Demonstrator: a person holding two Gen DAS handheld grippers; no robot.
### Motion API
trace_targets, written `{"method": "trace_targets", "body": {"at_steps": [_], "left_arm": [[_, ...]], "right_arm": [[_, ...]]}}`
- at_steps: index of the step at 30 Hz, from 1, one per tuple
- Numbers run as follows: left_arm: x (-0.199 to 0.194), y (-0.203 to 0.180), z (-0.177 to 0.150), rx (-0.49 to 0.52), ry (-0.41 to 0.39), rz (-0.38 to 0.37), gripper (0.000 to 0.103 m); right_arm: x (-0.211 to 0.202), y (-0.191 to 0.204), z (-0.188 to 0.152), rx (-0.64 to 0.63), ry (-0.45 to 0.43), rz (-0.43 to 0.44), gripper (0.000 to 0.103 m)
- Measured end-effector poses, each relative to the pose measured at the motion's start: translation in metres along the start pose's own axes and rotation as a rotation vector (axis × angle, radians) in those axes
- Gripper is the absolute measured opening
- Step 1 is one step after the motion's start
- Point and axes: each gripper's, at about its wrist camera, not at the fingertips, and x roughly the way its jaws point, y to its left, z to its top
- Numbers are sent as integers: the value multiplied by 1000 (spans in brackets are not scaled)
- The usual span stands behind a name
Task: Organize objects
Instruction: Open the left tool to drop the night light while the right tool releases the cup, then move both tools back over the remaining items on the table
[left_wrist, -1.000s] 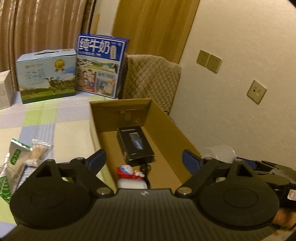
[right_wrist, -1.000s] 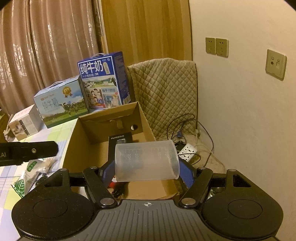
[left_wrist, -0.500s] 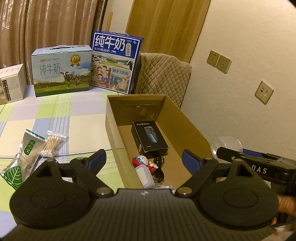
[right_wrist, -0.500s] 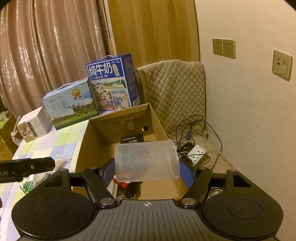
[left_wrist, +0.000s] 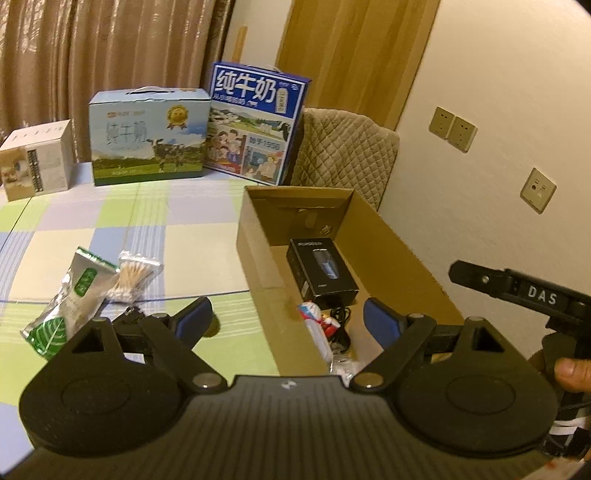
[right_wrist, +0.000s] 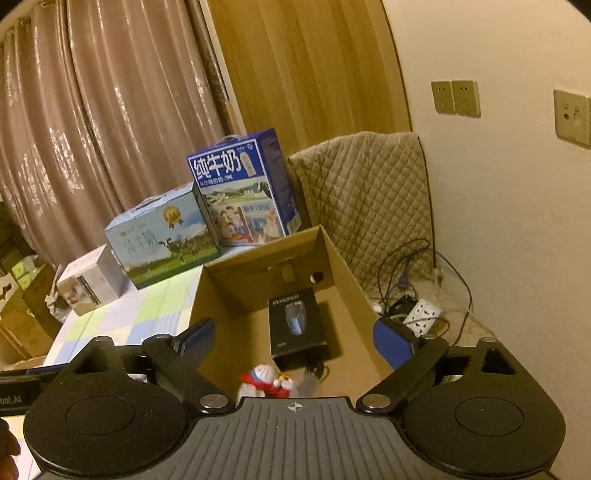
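An open cardboard box (left_wrist: 255, 251) (right_wrist: 347, 280) stands on the checked tablecloth. It holds a black shaver box (left_wrist: 321, 269) (right_wrist: 295, 325), a small blue-and-red toy figure (left_wrist: 314, 314) (right_wrist: 266, 376) and a black cable (left_wrist: 340, 321). My right gripper (right_wrist: 293, 336) hangs over the box's near end. Its jaws are opening and nothing is pressed between them. A faint clear blur (right_wrist: 308, 382) beside the toy may be the plastic cup. My left gripper (left_wrist: 286, 319) is open and empty above the box's left wall. A green sachet (left_wrist: 70, 299) and a cotton swab pack (left_wrist: 131, 275) lie to its left.
Two milk cartons (left_wrist: 147, 136) (left_wrist: 255, 122) and a small white box (left_wrist: 37, 158) line the table's far edge. A quilted chair (right_wrist: 365, 199) stands behind the cardboard box. Cables and a power strip (right_wrist: 421, 312) lie on the floor by the wall. A hand (left_wrist: 569, 373) holds the right gripper.
The clear cup has left the right gripper, whose jaws have widened. The left gripper has drawn back and leftward, and more tablecloth and the sachets now show.
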Motion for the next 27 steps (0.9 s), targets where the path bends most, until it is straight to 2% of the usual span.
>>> {"method": "trace_targets", "body": {"at_steps": [19, 27], "left_arm": [[-65, 41, -23, -36, -39, 54, 87], [-95, 70, -32, -23, -70, 113, 93]], "right_arm": [[-40, 60, -30, -55, 33, 7, 90], [-47, 90, -38, -86, 35, 30, 90]]}}
